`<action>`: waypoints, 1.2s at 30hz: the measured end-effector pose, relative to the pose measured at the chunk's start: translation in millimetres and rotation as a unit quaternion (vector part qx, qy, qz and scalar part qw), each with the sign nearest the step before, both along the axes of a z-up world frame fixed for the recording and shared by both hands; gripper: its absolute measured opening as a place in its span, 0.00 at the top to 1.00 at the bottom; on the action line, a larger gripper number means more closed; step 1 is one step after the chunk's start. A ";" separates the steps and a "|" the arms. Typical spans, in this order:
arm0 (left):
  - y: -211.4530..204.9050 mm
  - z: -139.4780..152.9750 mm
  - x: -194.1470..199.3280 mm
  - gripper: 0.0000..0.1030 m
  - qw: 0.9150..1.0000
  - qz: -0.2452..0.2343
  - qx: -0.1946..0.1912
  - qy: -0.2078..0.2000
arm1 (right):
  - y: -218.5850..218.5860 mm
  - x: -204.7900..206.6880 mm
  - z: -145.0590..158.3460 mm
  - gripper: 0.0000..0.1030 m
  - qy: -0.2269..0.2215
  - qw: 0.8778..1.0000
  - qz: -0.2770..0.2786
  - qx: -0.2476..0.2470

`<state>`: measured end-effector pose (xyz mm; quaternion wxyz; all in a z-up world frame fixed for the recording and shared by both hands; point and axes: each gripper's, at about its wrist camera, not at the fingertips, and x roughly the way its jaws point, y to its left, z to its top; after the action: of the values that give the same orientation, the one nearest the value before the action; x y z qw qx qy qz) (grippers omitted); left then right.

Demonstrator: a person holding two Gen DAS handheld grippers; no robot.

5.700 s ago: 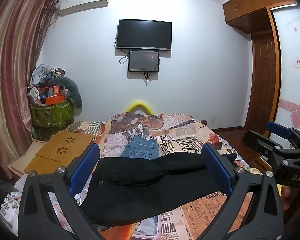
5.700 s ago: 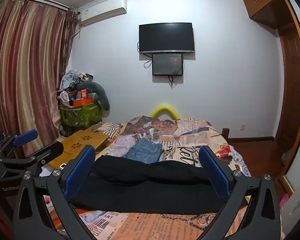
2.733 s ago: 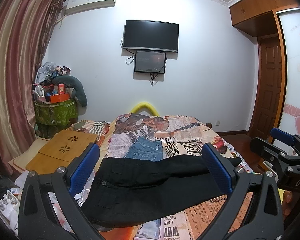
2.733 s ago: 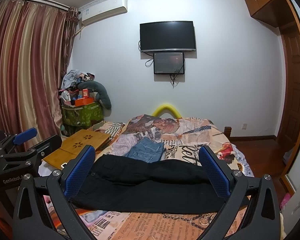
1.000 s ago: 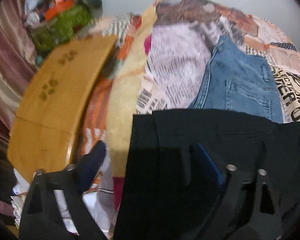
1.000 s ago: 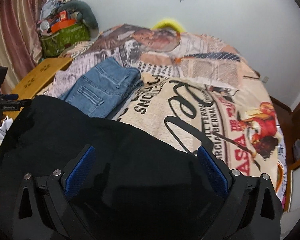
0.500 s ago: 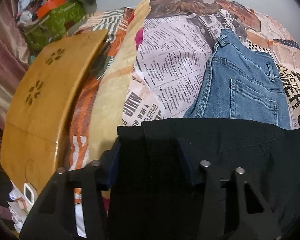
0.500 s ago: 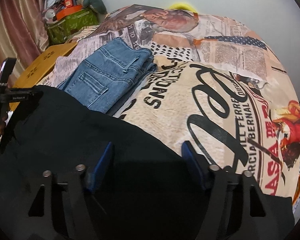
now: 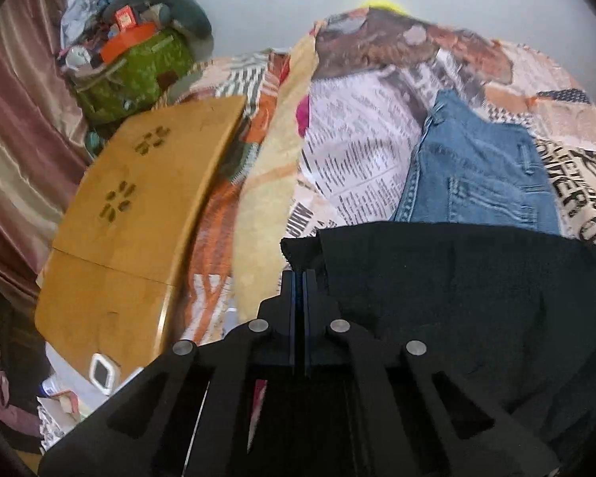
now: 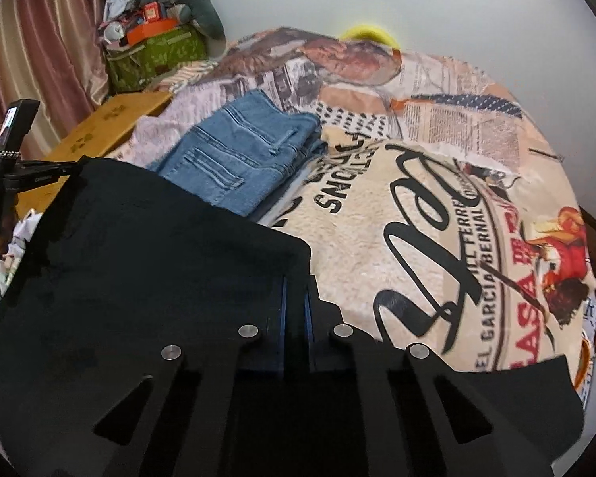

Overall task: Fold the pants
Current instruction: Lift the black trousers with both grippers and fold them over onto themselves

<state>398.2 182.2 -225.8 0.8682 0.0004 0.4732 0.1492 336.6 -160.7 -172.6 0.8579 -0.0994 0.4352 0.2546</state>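
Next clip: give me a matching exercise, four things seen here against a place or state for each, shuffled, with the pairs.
Things:
1. black pants
2. blue jeans
3. wooden lap table
4. green bag

Places or states:
A. folded, lying beyond the dark garment
B. piled with clutter beside the curtain
C. pinched by the left gripper and the right gripper
D. off the bed's left edge

Pairs: 1-C, 2-A, 3-D, 4-B

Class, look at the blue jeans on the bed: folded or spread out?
Folded. The jeans lie as a compact stack, layered edges showing at the right side, beyond the black pants.
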 end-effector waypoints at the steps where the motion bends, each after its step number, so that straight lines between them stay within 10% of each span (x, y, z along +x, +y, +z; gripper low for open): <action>1: -1.3 5.1 -5.1 0.98 1.000 -0.003 0.001 -0.005 | -0.8 -6.3 6.1 0.94 -0.007 1.000 0.001 0.001; 15: -14.1 57.6 -104.3 0.98 0.999 -0.009 0.026 -0.041 | -3.6 -93.5 52.4 0.94 -0.055 0.998 -0.001 0.005; 24: -9.6 63.8 -152.7 0.98 0.999 -0.011 -0.027 -0.032 | -7.9 -142.9 49.9 0.94 -0.052 0.999 0.001 0.005; 26: -12.1 68.5 -151.4 0.88 0.999 -0.017 -0.036 -0.025 | -6.7 -150.8 47.0 0.94 -0.049 0.999 0.004 0.002; 30: -20.4 78.5 -133.3 0.19 0.997 -0.024 -0.069 -0.031 | -7.0 -158.0 39.5 0.94 -0.046 0.999 0.002 -0.006; 36: -21.9 67.8 -68.4 0.13 0.994 -0.036 -0.101 -0.018 | -12.4 -150.2 32.6 0.94 -0.036 0.999 -0.003 0.006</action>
<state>329.8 160.3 -158.0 0.8772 -0.0729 0.4696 0.0692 186.4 -173.0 -140.0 0.8745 -0.1016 0.4025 0.2509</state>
